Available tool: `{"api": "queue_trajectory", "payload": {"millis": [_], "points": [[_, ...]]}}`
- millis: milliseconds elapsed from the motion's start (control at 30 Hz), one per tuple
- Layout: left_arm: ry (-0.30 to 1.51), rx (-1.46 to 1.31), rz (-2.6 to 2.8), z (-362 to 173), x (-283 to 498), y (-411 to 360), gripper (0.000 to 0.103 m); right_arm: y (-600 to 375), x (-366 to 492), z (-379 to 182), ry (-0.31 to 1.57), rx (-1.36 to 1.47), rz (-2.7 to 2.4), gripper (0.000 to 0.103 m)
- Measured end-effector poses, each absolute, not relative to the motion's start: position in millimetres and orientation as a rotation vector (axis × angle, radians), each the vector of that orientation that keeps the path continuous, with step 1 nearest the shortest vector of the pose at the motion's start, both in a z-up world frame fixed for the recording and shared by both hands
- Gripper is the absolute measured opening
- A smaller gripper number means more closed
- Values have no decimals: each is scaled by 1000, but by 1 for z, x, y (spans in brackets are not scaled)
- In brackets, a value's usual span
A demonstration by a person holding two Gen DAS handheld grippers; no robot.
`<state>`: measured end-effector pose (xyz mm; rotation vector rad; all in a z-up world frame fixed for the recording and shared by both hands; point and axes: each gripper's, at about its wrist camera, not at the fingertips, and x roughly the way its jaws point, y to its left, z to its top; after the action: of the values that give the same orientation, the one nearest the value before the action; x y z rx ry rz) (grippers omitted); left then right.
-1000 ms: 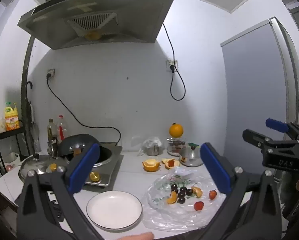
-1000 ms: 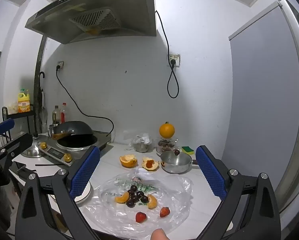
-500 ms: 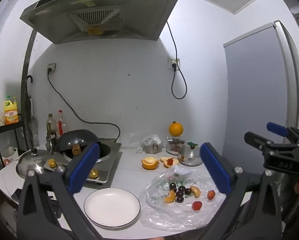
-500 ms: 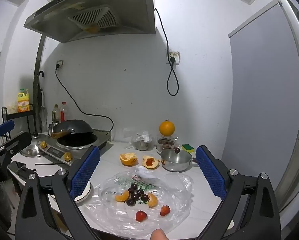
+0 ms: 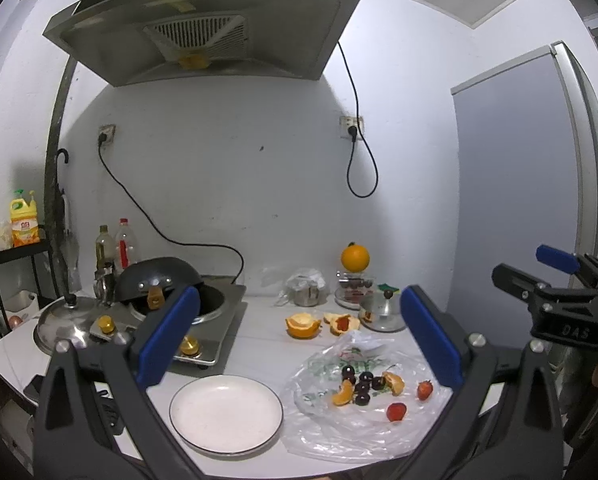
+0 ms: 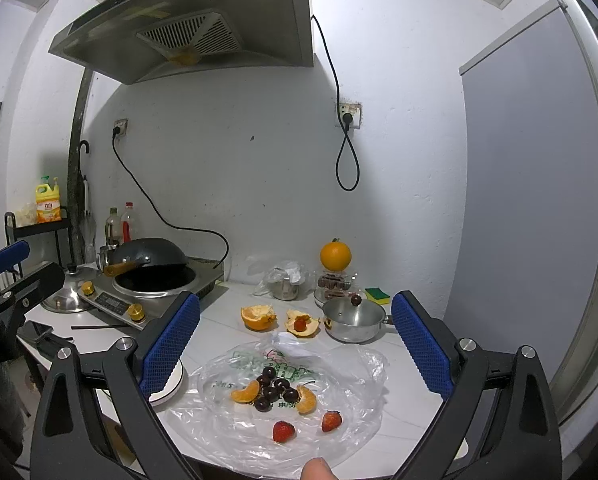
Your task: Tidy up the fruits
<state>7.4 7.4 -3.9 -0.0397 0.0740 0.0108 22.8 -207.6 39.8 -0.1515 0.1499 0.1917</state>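
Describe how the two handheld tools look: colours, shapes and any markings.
Both match. The left tool and right tool have black angular frames with triangular cut-outs, silver bolts and two long fingers with blue textured pads. The left view shows "DAS" embossed on the right tool's black body.

plate (image 5: pixel 225 414): white, with a thin dark line around its rim
plastic bag (image 6: pixel 339 412): see-through, with green print, just right of the plate
cherries (image 6: pixel 273 390): dark, almost black, on the bag
orange pieces (image 6: pixel 245 393): bright orange, on both sides of the cherries
strawberries (image 6: pixel 283 431): red, on the bag
whole orange (image 6: pixel 335 255): orange, far behind the plate
left gripper (image 5: pixel 299 340): black frame, blue pads
right gripper (image 6: pixel 295 352): black frame, blue pads with a bumpy grid
sponge (image 6: pixel 377 295): yellow and green
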Motion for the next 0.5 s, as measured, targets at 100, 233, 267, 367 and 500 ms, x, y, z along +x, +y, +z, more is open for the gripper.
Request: {"api": "queue_trajectory", "payload": {"millis": [100, 233, 267, 367, 500], "points": [[76, -44, 13, -5, 7, 7, 102, -208, 23, 40, 151, -150, 192, 98], [78, -45, 13, -4, 7, 8, 102, -208, 23, 41, 149, -151, 192, 98], [78, -45, 13, -4, 7, 8, 102, -208, 23, 40, 148, -150, 193, 98], [80, -46, 13, -5, 7, 8, 102, -207, 23, 40, 146, -151, 194, 98], [80, -46, 10, -3, 7, 10, 102, -206, 23, 41, 146, -150, 194, 98]]}}
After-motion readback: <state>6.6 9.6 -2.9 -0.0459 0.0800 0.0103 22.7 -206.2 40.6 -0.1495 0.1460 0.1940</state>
